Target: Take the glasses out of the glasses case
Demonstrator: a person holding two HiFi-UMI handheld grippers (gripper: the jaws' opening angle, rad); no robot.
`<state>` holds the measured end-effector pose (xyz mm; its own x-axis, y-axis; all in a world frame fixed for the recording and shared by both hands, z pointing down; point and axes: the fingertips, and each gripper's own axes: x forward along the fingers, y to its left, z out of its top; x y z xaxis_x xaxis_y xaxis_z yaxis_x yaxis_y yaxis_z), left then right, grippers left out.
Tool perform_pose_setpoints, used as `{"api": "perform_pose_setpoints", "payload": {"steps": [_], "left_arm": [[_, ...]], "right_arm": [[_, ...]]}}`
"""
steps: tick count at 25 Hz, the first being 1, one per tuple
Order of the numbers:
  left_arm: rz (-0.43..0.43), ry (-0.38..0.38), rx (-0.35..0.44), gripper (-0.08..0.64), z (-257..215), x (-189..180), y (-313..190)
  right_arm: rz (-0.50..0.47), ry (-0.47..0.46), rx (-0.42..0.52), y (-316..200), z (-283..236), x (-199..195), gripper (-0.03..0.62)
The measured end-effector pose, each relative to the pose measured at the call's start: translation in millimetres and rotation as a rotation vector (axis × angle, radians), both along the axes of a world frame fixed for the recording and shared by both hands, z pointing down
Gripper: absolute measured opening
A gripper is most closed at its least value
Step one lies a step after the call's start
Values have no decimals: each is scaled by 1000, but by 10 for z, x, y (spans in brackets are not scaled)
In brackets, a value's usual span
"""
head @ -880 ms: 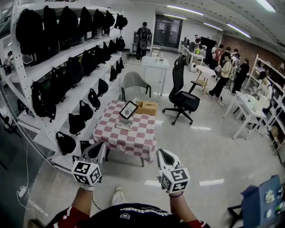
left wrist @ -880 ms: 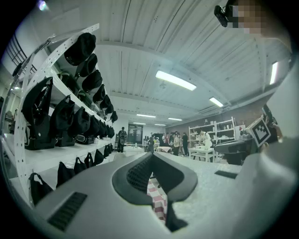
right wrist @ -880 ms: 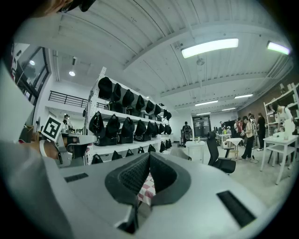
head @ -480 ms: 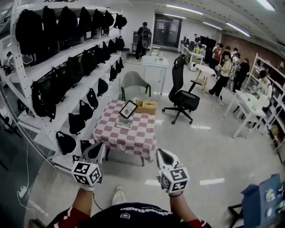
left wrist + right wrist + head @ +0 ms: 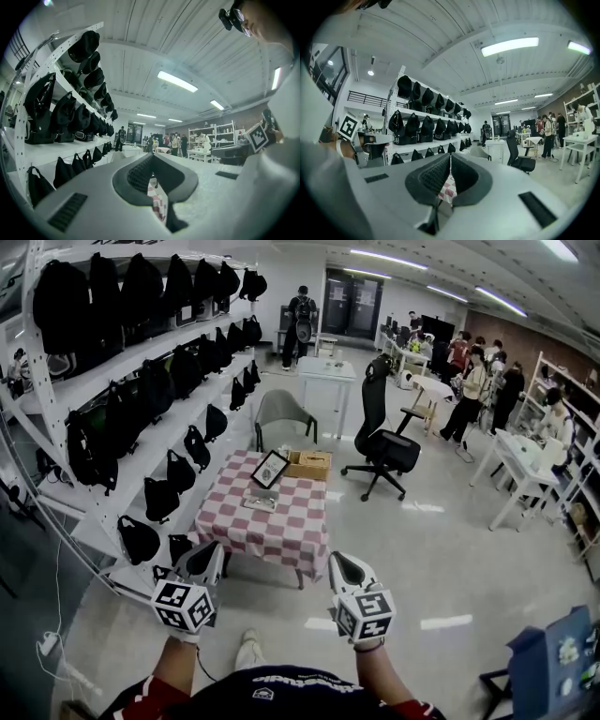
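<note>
Item: glasses case [image 5: 260, 503], probable. A small flat grey object at the centre of the head view, on the checked tablecloth of the table [image 5: 291, 535]. It was too small to identify with certainty. No glasses were visible, so the case was judged unopened. Its long axis seemed to run roughly left to right in the frame, though this was not sure.

Adjacent on the table: a dark framed panel [image 5: 271, 470] propped just behind the case, and a cardboard box [image 5: 309, 466] to the right of the panel.

Left gripper [image 5: 202, 559]: lower left of centre, jaw tips pressed together, nothing between them.

Right gripper [image 5: 345, 568]: lower right of centre, jaws likewise met and empty.

Relation: both grippers were held well short of the table and pointed toward it. The case lay up-frame between the two lines of reach, judged slightly nearer the left. An approach and an opening of the jaws would be needed first.

Surroundings: a shelf rack of black bags [image 5: 141, 381] at upper left, and an office chair [image 5: 384, 442] right of the table.
</note>
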<state>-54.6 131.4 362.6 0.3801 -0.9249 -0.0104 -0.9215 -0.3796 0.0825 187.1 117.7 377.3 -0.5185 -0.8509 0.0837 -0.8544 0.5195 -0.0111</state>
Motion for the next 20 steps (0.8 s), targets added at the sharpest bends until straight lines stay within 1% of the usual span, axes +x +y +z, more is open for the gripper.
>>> {"api": "perform_pose_setpoints", "payload": {"steps": [6,12,20], "left_arm": [[1,-9,2,6,10,42,69],[-1,-2,-11,6,77,78,114],[8,-2,-17,6,58,132,112]], "right_arm": [[3,-7,-7,33,33,29,-5],[0,-13,-31,80,102,57,-5],[-4,-27,-39,111,96,86,-5]]}}
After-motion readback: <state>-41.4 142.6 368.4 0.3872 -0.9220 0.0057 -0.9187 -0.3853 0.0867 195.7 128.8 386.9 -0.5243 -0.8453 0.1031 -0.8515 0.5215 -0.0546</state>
